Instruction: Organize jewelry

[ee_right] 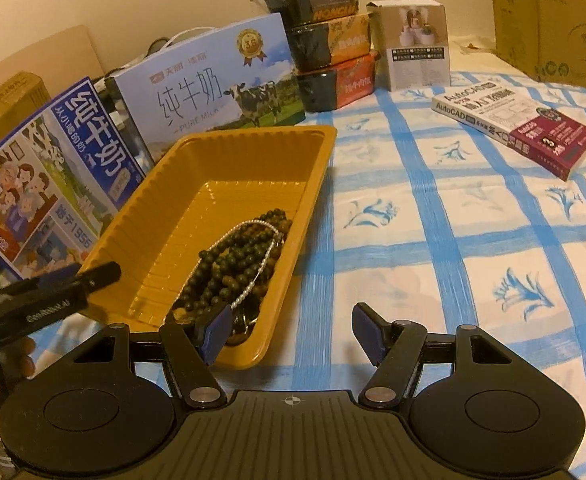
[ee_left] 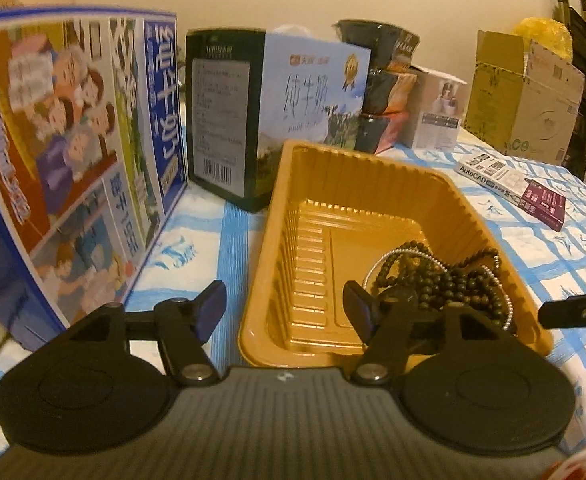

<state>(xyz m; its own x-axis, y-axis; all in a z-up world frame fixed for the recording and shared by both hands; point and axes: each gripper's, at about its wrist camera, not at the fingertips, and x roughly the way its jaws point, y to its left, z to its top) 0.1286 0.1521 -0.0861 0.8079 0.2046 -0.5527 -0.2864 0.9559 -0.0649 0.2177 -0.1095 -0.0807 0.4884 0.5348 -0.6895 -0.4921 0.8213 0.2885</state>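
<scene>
Both grippers are hanging with jaws apart and empty, left gripper (ee_left: pixel 287 312) straddling the near rim of the yellow tray (ee_left: pixel 277 184), right gripper (ee_right: pixel 291 330) at its near corner, beads (ee_right: pixel 241 264) lying lengthwise along the tray's right wall.
</scene>
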